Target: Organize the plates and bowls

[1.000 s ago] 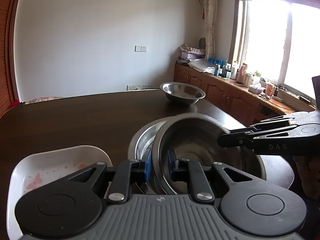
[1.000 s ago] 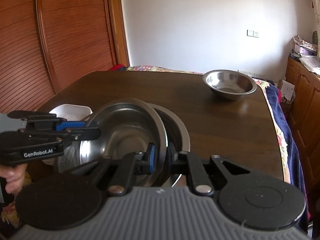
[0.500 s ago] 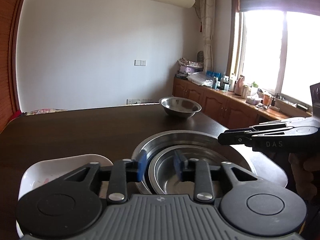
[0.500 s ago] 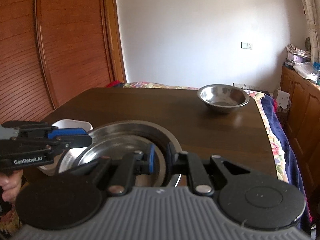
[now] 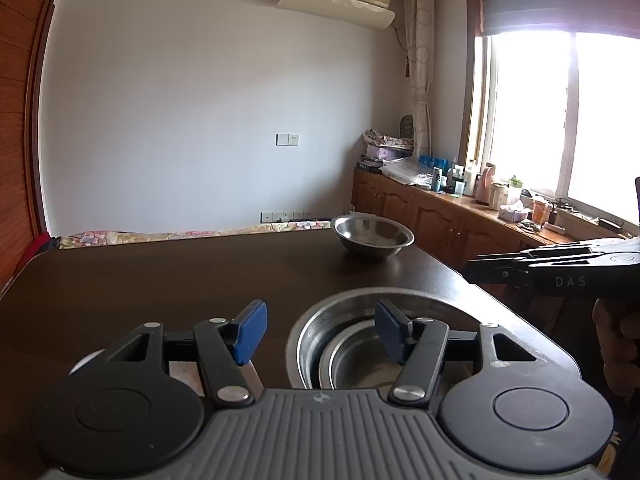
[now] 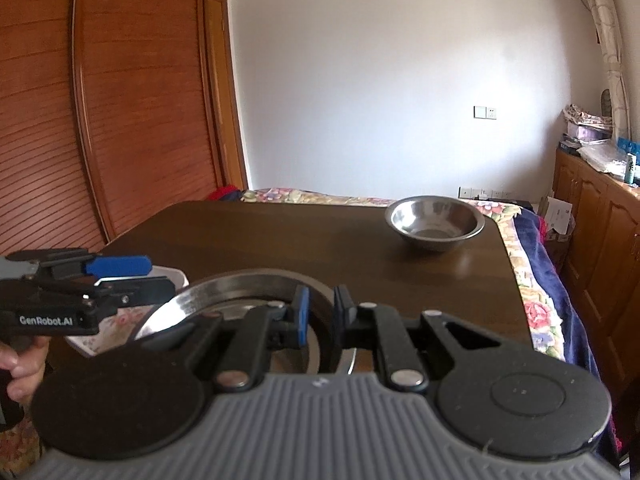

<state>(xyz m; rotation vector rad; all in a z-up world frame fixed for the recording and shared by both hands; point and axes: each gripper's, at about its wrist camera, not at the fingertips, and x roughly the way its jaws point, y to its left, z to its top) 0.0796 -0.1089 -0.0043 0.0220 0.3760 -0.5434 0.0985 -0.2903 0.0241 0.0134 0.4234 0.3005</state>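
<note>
Steel gleamed dully at the near edge of the dark brown wooden table (image 5: 160, 280), where a large round stainless-steel bowl (image 5: 320, 320) sat with a smaller stainless-steel bowl (image 5: 352, 360) nested inside it, both rims level and both insides brushed grey with soft reflections. The left gripper (image 5: 320, 330) hung just above that stack with its jaws spread wide and nothing between them; its blue-padded left finger stood over bare table and its right finger over the inside of the large bowl. The right gripper (image 6: 320, 312) reached in from the other side, its jaws drawn close with only a narrow gap, straddling the near rim of the large bowl; whether the pads actually pressed the metal could not be told from the right wrist view. In the left wrist view the right gripper appeared as a black arm with its fingers near together, raised beside the table's right edge. A white rectangular ceramic dish with a pink floral print (image 6: 120, 320) lay just beside the stack on its left, partly hidden beneath the left gripper. A third round stainless-steel bowl (image 5: 374, 236) stood alone and upright near the far right corner of the table, well apart from the others, its shallow flared wall catching light from the window (image 5: 560, 120).
</note>
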